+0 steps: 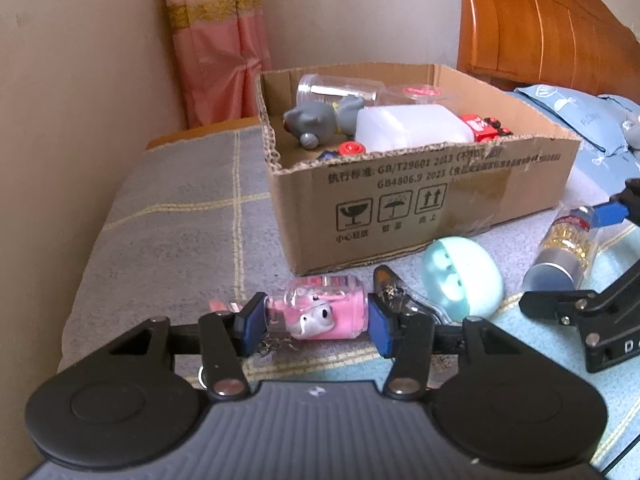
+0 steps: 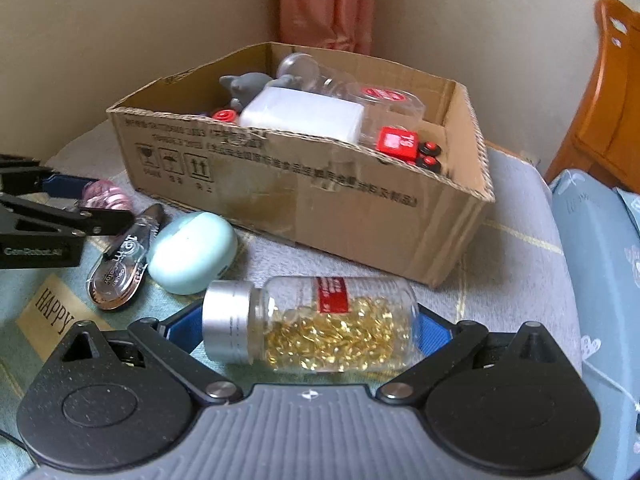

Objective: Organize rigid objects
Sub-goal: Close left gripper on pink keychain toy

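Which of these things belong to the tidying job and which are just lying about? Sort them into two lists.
Job:
- cardboard box
- pink toy bottle, in the left claw
- capsule bottle, between the right claw's blue pads
- mint case
- clear clip

Lying about:
- blue pillow
- curtain
- wooden headboard
- blanket

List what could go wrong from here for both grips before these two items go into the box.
1. The left gripper clamps the pink toy bottle end to end; it might pivot or pop out when lifted.
2. The right gripper spans the capsule bottle lengthwise, cap to base, so the smooth ends could slip.
3. The cardboard box is already crowded around the white container; dropped items may bounce or perch on top.
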Available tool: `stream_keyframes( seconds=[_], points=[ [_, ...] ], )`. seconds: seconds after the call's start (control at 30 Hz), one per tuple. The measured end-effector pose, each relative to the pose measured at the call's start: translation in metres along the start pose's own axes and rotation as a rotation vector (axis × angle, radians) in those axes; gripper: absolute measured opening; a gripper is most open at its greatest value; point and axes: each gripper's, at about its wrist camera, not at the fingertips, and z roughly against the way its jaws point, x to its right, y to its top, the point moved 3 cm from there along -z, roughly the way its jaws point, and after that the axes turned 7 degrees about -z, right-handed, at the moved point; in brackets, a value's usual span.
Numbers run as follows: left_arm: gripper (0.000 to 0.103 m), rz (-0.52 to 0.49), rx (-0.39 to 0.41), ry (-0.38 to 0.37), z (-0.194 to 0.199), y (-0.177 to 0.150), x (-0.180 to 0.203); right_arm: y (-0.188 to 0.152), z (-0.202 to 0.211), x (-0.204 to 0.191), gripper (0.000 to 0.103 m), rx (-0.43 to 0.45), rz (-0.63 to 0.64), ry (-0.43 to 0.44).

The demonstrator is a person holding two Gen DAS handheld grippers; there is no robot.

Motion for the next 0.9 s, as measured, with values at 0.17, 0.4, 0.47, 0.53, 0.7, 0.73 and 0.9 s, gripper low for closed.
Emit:
stream_keyframes(
  seconds=[0.17,0.4,0.47,0.53,0.7,0.73,0.9],
  points=[
    [0.051,0.002,-0.001,-0.013,-0.001,0.002,-0.002,-0.001,0.001,-0.002,0.103,-0.009,0.055,-0.006],
    [0.050,-0.002,-0.033,-0.059,0.001,0.005,-0.006,-0.001,0.009,0.002,0.098,-0.015,0.052,0.012],
    [0.050,-0.016,-0.046,-0.072,0.003,0.007,-0.007,0.000,0.012,0.002,0.097,-0.023,0.052,0.026],
    [0.050,-0.035,-0.054,-0.083,0.007,0.009,-0.007,0.001,0.016,0.003,0.097,-0.032,0.057,0.036],
    [0.050,-0.101,-0.060,-0.094,0.023,0.014,-0.006,0.001,0.029,0.004,0.097,-0.041,0.065,0.057],
    [0.050,-0.110,-0.061,-0.096,0.026,0.015,-0.006,0.001,0.033,0.005,0.097,-0.040,0.064,0.059],
    [0.050,-0.131,-0.057,-0.132,0.045,0.020,-0.007,0.007,0.053,0.008,0.097,-0.024,0.073,0.065]
  ],
)
